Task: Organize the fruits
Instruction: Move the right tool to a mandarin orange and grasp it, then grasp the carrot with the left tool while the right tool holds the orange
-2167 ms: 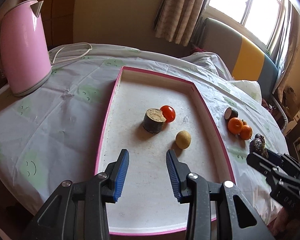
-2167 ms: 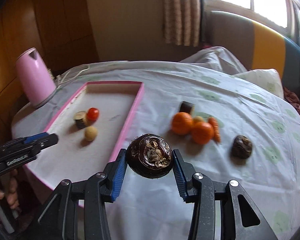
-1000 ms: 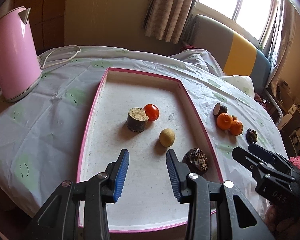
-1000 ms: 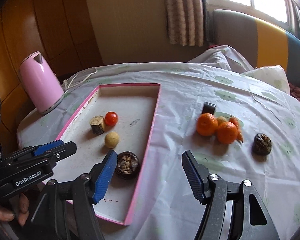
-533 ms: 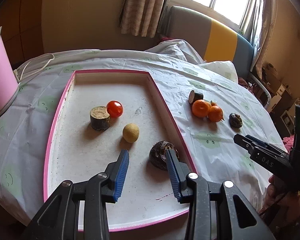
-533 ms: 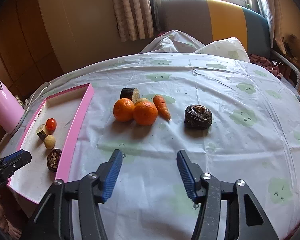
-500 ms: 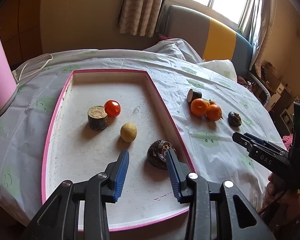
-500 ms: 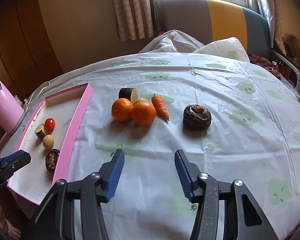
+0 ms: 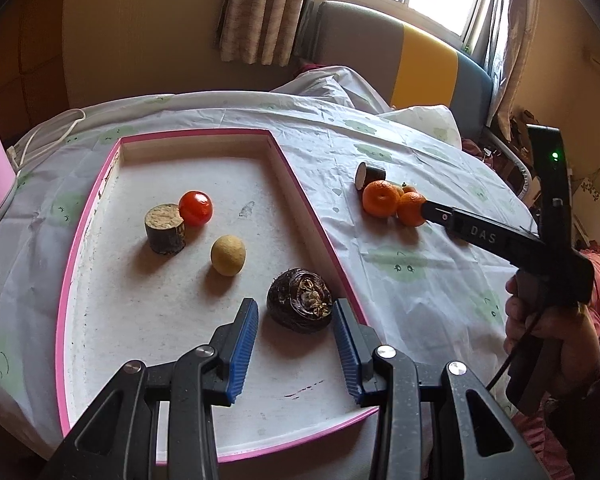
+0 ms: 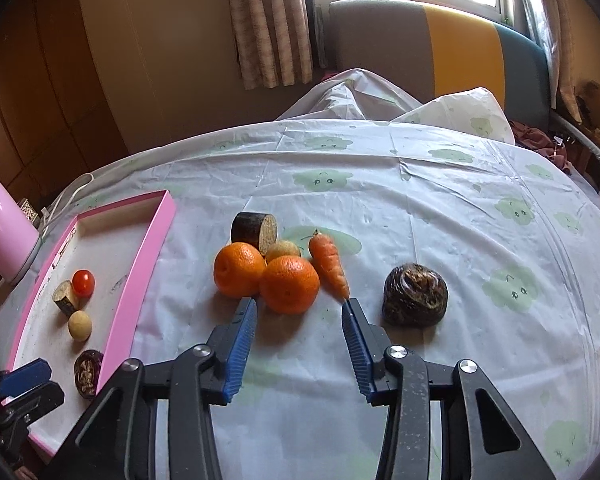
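A pink-rimmed tray holds a red tomato, a brown cut stub, a small yellow fruit and a dark round fruit. My left gripper is open, its fingers either side of the dark fruit, just short of it. My right gripper is open and empty, just in front of two oranges, a carrot, a dark cut stub and a second dark round fruit on the tablecloth. The tray shows at left in the right wrist view.
A pink kettle with a white cord stands left of the tray. The round table has a white cloth with green prints. A sofa and a window lie behind. The right gripper's body crosses the left wrist view.
The right gripper has let the dark fruit down in the tray, swung right and come close to the oranges. The left gripper has closed in on the dark fruit.
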A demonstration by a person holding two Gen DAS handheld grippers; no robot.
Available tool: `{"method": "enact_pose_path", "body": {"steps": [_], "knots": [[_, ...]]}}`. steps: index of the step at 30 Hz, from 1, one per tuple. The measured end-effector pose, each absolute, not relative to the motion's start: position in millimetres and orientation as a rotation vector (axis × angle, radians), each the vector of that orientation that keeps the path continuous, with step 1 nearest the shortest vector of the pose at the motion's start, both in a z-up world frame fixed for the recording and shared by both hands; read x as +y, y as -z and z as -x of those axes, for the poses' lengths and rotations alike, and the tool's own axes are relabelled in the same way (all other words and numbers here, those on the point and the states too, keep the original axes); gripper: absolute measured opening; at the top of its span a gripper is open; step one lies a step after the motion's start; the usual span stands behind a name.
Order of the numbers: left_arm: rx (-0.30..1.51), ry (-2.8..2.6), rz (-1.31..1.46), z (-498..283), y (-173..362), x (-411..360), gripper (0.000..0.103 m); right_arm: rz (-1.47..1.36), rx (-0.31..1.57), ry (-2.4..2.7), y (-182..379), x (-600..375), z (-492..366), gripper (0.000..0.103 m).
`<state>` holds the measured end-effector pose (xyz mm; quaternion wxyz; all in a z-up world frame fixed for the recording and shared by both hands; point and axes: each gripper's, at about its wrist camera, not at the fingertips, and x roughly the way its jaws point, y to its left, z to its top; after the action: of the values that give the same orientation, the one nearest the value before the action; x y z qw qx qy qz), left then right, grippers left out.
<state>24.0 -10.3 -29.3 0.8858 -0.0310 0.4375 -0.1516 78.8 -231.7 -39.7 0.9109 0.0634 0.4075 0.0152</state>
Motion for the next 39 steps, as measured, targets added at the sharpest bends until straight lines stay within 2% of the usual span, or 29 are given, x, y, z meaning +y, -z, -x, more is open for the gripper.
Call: {"method": "enact_pose_path", "body": {"steps": [10, 11, 26, 39], "knots": [[0.913, 0.350, 0.056, -26.4, 28.9, -18.3, 0.039, -0.162, 0.885, -0.101, 58.3, -229.3, -111.1, 0.045], [0.914, 0.351, 0.057, -26.9, 28.7, -18.7, 0.039, -0.167, 0.881, -0.096, 58.0, -230.0, -110.3, 0.038], [0.941, 0.403, 0.060, -38.5, 21.0, -46.2, 0.039, -0.238, 0.865, 0.001, 52.9, -268.1, -57.1, 0.038], [0.937, 0.594, 0.052, -73.4, 1.0, -118.0, 0.030, -0.176, 0.839, 0.056, 53.3, -278.4, -30.8, 0.038]]}}
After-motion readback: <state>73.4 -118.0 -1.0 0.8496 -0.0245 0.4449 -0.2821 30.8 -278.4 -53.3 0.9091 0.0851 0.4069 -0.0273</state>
